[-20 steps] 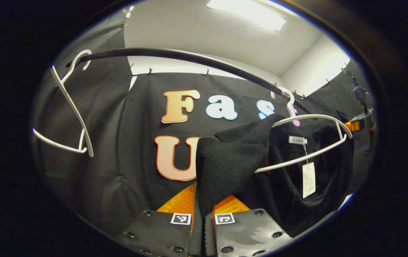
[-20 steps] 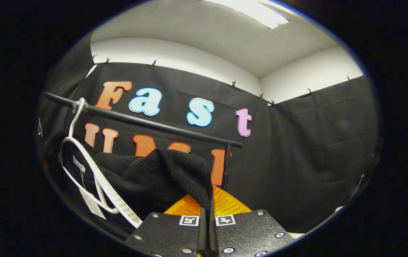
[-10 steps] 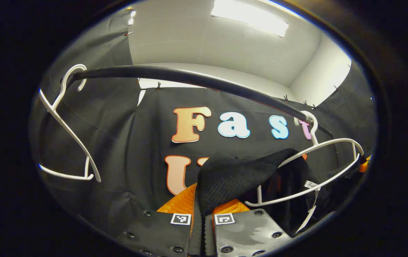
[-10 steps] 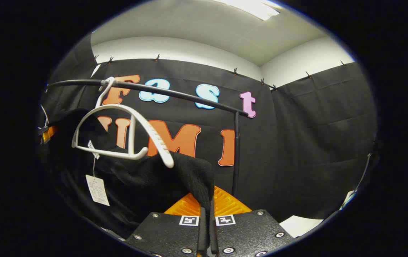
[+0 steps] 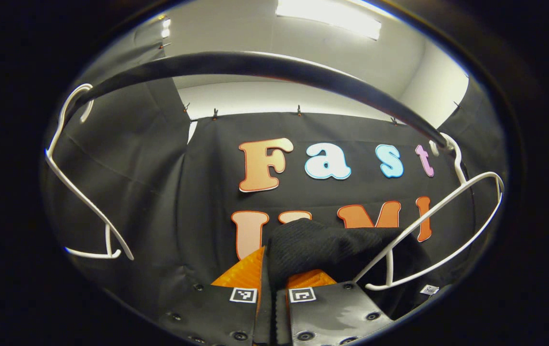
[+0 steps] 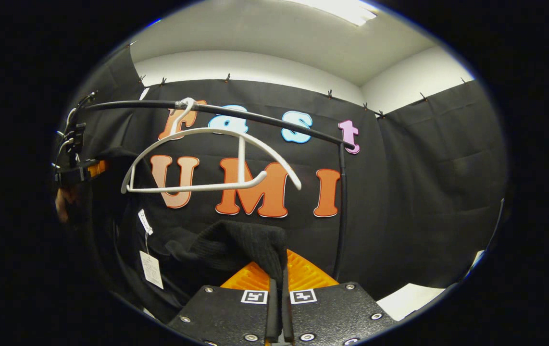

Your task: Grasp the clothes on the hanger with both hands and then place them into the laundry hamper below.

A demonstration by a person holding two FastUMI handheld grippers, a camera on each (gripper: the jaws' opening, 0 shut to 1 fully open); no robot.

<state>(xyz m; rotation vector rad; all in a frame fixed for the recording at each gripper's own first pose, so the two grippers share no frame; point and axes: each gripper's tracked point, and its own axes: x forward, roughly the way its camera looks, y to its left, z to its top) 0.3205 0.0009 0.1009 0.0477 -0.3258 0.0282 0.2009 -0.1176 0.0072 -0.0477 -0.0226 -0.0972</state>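
Note:
A black knit garment (image 5: 322, 245) hangs between the two grippers, below the rail. My left gripper (image 5: 269, 281) is shut on one shoulder of it, and my right gripper (image 6: 278, 283) is shut on the other shoulder (image 6: 245, 242). A white paper tag (image 6: 151, 269) dangles from the garment's neck. The white hanger (image 6: 217, 158) that carried it hangs bare on the black rail (image 6: 255, 122) in the right gripper view; in the left gripper view that white hanger (image 5: 438, 226) is at the right, with the cloth just under its arm. The left gripper (image 6: 80, 168) and a hand show far left in the right gripper view.
A second bare white hanger (image 5: 82, 192) hangs at the rail's left end in the left gripper view. The rail's black upright post (image 6: 341, 206) stands right of the garment. A pale patch of floor (image 6: 414, 300) shows at lower right.
Both grippers have dropped lower with the garment. The garment has slid off the white hanger, which now hangs bare above it and has swung round on the rail.

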